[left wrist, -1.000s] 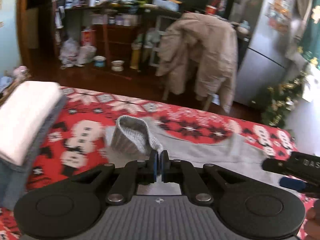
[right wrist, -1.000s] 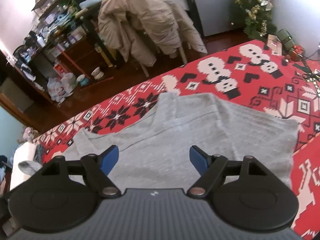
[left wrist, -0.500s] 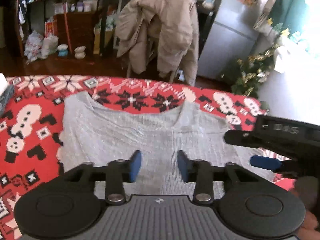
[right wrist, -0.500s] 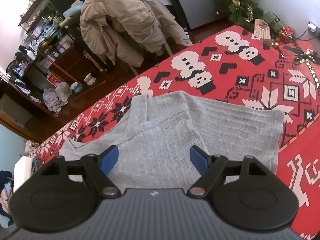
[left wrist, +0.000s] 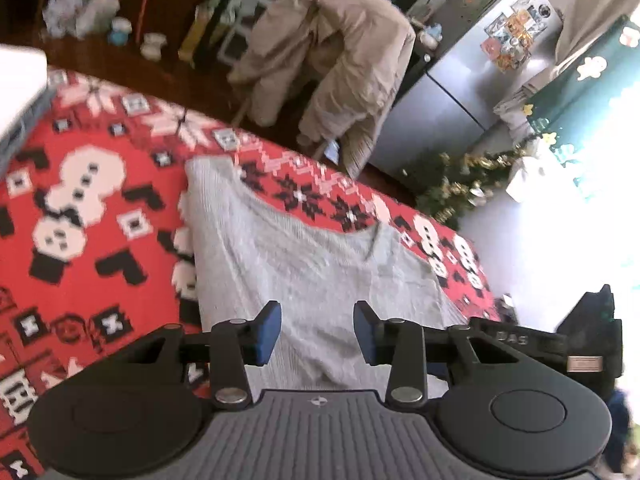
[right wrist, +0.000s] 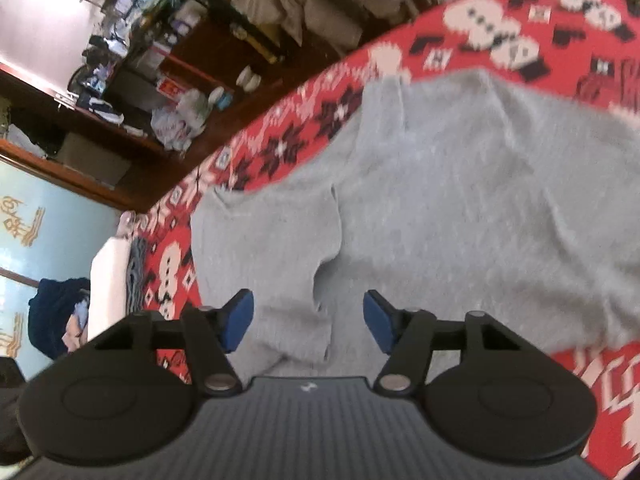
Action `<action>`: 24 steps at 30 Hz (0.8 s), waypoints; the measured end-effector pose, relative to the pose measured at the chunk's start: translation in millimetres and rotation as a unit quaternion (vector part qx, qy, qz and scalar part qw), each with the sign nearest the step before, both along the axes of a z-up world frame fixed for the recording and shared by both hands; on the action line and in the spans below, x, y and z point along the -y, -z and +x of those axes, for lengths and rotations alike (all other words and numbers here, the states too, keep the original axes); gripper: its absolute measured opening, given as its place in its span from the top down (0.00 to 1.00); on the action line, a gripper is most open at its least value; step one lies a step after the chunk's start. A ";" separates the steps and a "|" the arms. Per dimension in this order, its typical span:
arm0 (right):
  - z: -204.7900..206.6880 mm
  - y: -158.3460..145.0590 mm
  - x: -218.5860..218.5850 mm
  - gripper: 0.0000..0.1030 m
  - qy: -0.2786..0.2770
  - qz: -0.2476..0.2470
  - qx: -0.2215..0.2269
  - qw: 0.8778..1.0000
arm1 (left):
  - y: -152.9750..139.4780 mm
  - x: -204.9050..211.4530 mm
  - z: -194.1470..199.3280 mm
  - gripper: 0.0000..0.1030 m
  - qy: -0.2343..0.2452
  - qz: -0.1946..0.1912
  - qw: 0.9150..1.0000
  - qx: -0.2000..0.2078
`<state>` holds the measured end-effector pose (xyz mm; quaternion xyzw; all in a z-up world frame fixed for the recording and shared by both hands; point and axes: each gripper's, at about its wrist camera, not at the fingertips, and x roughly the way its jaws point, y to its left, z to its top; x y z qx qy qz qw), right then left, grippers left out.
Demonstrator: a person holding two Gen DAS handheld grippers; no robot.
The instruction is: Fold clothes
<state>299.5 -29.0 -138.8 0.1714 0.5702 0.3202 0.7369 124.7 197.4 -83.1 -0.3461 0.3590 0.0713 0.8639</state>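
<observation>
A grey knit sweater (left wrist: 312,264) lies flat on a red snowman-patterned blanket (left wrist: 92,216). One sleeve is folded across its body (right wrist: 276,248). My left gripper (left wrist: 318,332) hovers over the sweater's near part. Its jaws are closing, with only the cloth below showing in the gap and nothing pressed by the blue pads (left wrist: 269,332). My right gripper (right wrist: 308,320) hangs low over the folded sleeve's edge, jaws closing and apart, gripping nothing. In the left wrist view the right gripper (left wrist: 540,340) shows at the right edge.
A stack of folded clothes with a white one on top (right wrist: 108,280) sits at the blanket's left end. Beyond the bed stand a chair draped with a beige coat (left wrist: 332,68), a fridge (left wrist: 480,80), a small Christmas tree (left wrist: 460,188) and cluttered shelves (right wrist: 132,60).
My left gripper let go of the sleeve cuff, opened and swung right over the sweater's body. My right gripper sank closer to the cloth and its jaws narrowed.
</observation>
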 end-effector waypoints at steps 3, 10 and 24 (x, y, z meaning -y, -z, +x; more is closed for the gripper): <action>-5.1 4.5 -8.3 0.48 -0.006 -0.006 -0.004 1.000 | 12.1 -3.5 -1.7 0.75 0.015 -0.022 0.999 -0.027; -15.2 16.2 -30.8 0.71 -0.040 -0.056 -0.018 0.997 | 33.0 -2.2 -3.6 0.84 0.026 -0.037 0.997 -0.060; -34.1 9.6 -23.3 1.00 -0.028 -0.057 -0.024 0.998 | 28.2 -3.0 -0.2 0.84 0.019 -0.043 0.998 -0.048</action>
